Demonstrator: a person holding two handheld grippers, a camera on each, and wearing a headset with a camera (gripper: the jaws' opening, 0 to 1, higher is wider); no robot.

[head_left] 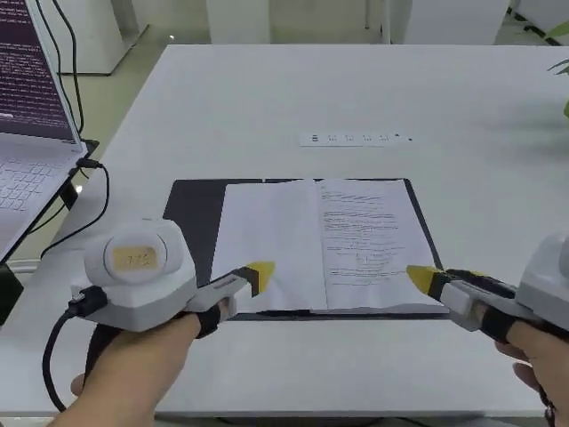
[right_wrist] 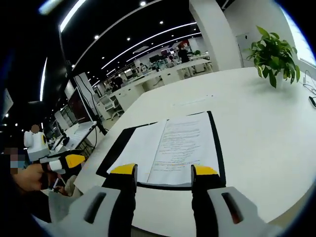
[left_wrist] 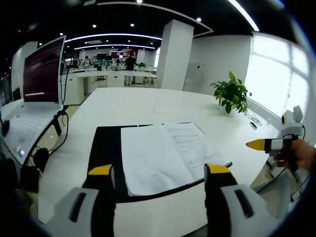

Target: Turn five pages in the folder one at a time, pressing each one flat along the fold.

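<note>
Across the middle of the head view, a black flat folder (head_left: pixel 190 213) lies open on the white tabletop (head_left: pixel 267 98), a blank white sheet (head_left: pixel 267 240) on its left and a printed white sheet (head_left: pixel 364 236) on its right. At lower left, the left grey, yellow-tipped gripper (head_left: pixel 256 277) hovers over the blank sheet's bottom corner; its own view shows the jaws spread wide and empty. At lower right, the right gripper (head_left: pixel 425 278) hangs by the printed sheet's bottom edge, jaws likewise parted. A white power strip (head_left: pixel 356 139) sits above the folder, and an open silver laptop (head_left: pixel 27 98) occupies the upper left.
</note>
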